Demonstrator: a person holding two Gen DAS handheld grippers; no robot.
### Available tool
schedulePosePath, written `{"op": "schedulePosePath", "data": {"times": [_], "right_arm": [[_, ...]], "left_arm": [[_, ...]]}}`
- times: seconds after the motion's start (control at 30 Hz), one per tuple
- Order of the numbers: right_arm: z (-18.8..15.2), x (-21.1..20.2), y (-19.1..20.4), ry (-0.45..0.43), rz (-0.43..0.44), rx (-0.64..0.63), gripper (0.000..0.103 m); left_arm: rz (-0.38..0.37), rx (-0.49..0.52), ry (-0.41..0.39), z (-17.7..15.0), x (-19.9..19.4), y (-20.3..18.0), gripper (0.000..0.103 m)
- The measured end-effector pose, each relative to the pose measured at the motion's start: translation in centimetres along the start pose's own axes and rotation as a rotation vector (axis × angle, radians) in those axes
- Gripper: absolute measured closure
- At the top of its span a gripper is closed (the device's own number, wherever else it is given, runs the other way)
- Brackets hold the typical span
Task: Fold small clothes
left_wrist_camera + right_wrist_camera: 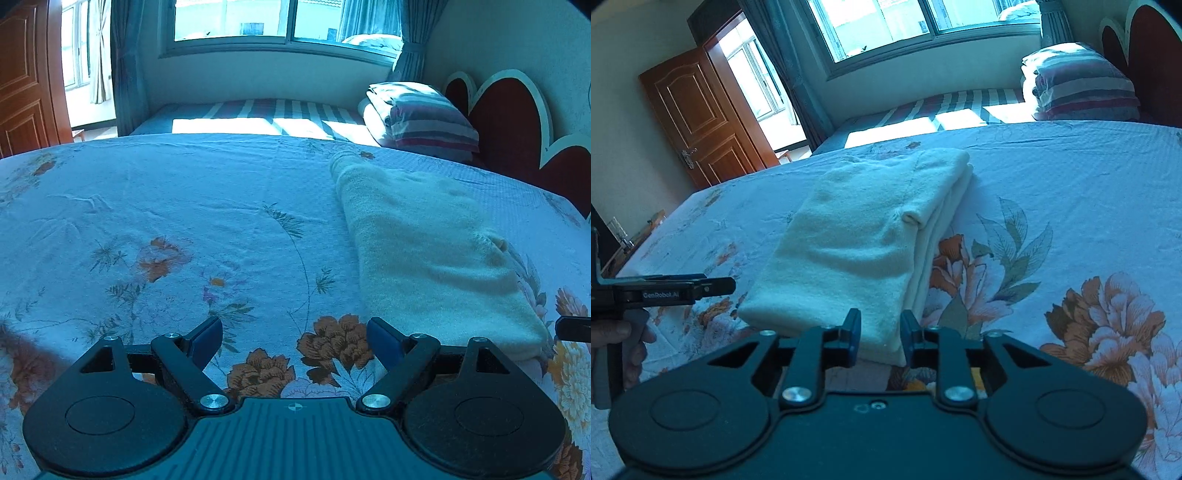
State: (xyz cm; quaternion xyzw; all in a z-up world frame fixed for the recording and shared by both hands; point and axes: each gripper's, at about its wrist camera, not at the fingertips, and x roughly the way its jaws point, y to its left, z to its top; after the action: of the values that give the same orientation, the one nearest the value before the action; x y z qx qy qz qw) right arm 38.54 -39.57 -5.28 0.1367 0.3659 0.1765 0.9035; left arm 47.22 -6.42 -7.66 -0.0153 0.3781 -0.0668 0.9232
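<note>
While the left gripper (295,338) hangs over the flowered bedsheet (166,206), its 2 blue-padded fingers (207,338) stand wide apart with only the sheet showing between them. The cream garment (424,243) lies folded into a long flat stack ahead of this gripper and off to its right, its near end just past the right finger, not touching it.

In the right wrist view, the right gripper (879,332) sits at the near end of the same folded cream garment (864,236). Its 2 fingers are partly closed, with a narrow gap between them, and the garment's near edge shows through that gap; whether the pads (854,330) touch the cloth cannot be told. The garment runs straight ahead from this gripper, layered edges along its right side and a small folded cuff or corner partway up.

To the right gripper's left, the left gripper (727,285) shows side-on, beside the garment's near left corner and clear of it, held by a hand (628,347) at the frame edge.

Far ahead of both grippers lie a striped pillow (1082,88), a window (886,22) and a wooden door (698,114).
</note>
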Motion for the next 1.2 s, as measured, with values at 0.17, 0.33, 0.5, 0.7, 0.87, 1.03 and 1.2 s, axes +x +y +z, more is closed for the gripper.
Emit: {"op": "schedulePosePath", "data": {"times": [0.17,0.33,0.5,0.7,0.87,1.03,1.2], "right_arm": [[-1.2,1.2,-0.4,0.046,0.041,0.115,0.081],[-2.1,2.2,-1.3,0.067,0.088,0.242,0.081],[-2.4,2.6,-3.3,0.021,0.109,0.418,0.081],[-2.6,3.0,-3.8,-0.046,0.131,0.493,0.095],[-1.9,1.5,-2.2,-0.089,0.051,0.356,0.096],[-2.6,2.4,-2.7,-0.044,-0.018,0.33,0.096],[-2.6,2.4,-2.2,-0.036,-0.028,0.311,0.096]], "left_arm": [[0.014,-0.018,0.003,-1.1,0.0,0.4,0.018],[0.005,-0.027,0.018,-1.8,0.3,0.6,0.018],[-0.013,-0.028,0.017,-1.9,0.4,0.6,0.018],[-0.013,-0.043,0.018,-2.1,0.7,1.1,0.018],[-0.02,-0.039,0.018,-2.0,0.8,1.3,0.018],[-0.067,-0.03,-0.002,-1.5,0.7,0.5,0.018],[-0.077,0.046,0.042,-1.2,2.0,-2.1,0.018]]}}
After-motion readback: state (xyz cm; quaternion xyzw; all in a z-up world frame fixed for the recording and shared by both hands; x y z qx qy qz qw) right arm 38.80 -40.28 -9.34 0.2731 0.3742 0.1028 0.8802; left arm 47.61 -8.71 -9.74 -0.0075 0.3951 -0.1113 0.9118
